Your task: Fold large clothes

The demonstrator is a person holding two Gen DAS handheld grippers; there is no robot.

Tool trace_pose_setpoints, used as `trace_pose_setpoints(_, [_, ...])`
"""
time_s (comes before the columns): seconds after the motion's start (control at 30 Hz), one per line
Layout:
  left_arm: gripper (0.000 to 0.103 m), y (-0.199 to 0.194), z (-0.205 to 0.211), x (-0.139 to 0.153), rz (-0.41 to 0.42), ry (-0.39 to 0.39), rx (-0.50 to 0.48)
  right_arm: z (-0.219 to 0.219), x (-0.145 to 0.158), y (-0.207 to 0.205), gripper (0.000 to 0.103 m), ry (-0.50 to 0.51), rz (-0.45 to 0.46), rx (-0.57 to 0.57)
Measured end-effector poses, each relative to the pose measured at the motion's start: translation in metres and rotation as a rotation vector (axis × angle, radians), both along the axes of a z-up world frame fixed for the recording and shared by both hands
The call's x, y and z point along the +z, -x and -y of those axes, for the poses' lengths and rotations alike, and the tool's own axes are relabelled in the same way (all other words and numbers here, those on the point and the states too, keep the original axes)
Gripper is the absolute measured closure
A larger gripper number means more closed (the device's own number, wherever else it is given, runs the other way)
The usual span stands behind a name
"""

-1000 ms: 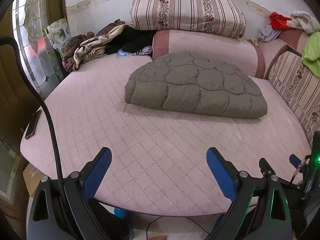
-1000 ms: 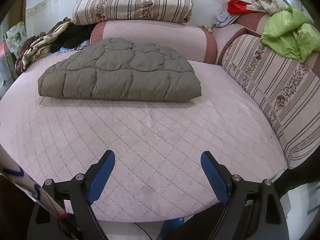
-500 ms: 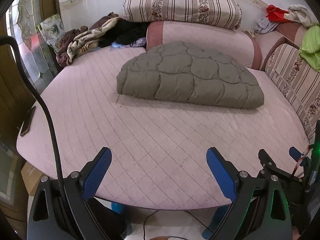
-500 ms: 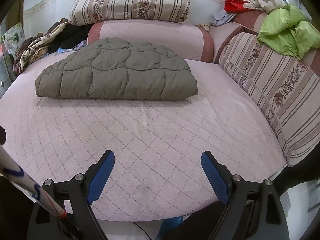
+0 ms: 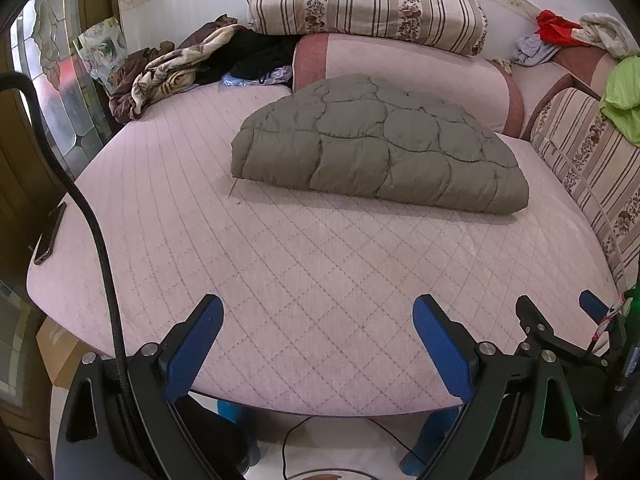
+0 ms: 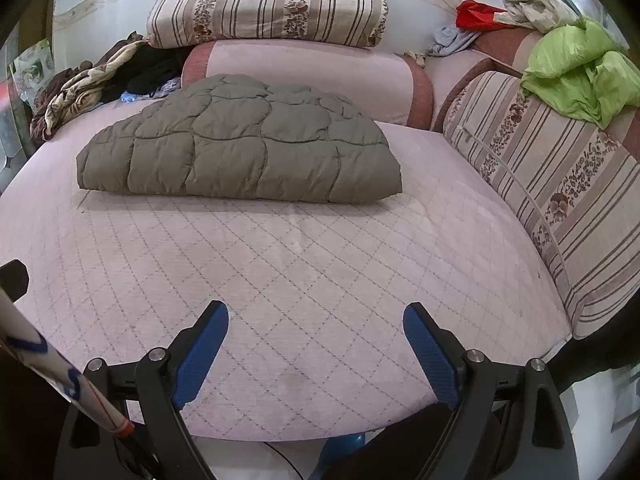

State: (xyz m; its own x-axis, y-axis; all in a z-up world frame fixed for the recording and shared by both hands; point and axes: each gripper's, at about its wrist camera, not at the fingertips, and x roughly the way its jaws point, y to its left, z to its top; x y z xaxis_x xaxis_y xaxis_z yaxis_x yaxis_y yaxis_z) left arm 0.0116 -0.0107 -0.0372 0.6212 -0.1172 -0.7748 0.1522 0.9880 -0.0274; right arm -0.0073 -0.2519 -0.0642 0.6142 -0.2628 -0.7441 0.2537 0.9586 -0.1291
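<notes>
Lying folded on the far half of a pink quilted bed, a grey-green padded jacket sits as a thick half-round bundle w/ its straight edge toward the camera, just in front of a pink bolster and striped pillow. Both tools hover over the near edge of the bed, well apart from the jacket: left gripper w/ blue fingers spread wide, nothing between them; right gripper likewise spread and empty. Judging by the neat bundle, the fold looks done or nearly so; at most a last tidy-up or putting it away may be left, and no other garment is laid out for folding. Loose clothes lie heaped at the far left, w/ red, pale and green items on the striped cushions at right. Hard to make out: sleeves, collar and zip are tucked out of sight, so how many layers are inside can't be told. Underside of the bundle is hidden, and a thin stick or thread pokes out at its left corner — unclear which. A phone-like slab sits at the bed's left rim.
</notes>
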Motion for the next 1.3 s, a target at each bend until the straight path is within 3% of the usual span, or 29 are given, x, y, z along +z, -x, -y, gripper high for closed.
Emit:
trace_pose_setpoints(0.73, [0.008,-0.0038,-0.0024,-0.0077,-0.026,-0.001,-0.001,-0.0023,-0.003,-0.0027,0.011,0.01,-0.017,-0.001])
trace_pose_setpoints(1.0, [0.008,-0.0003,-0.0009,-0.0051,0.019,-0.024,0.0,-0.0005,0.0005,-0.0009,0.01,-0.018,0.017,0.002])
trace_pose_setpoints(1.3, [0.008,-0.003,-0.002,-0.0064,0.014,-0.03,0.007,-0.0007,0.002,-0.0016,0.01,-0.014,0.023,-0.002])
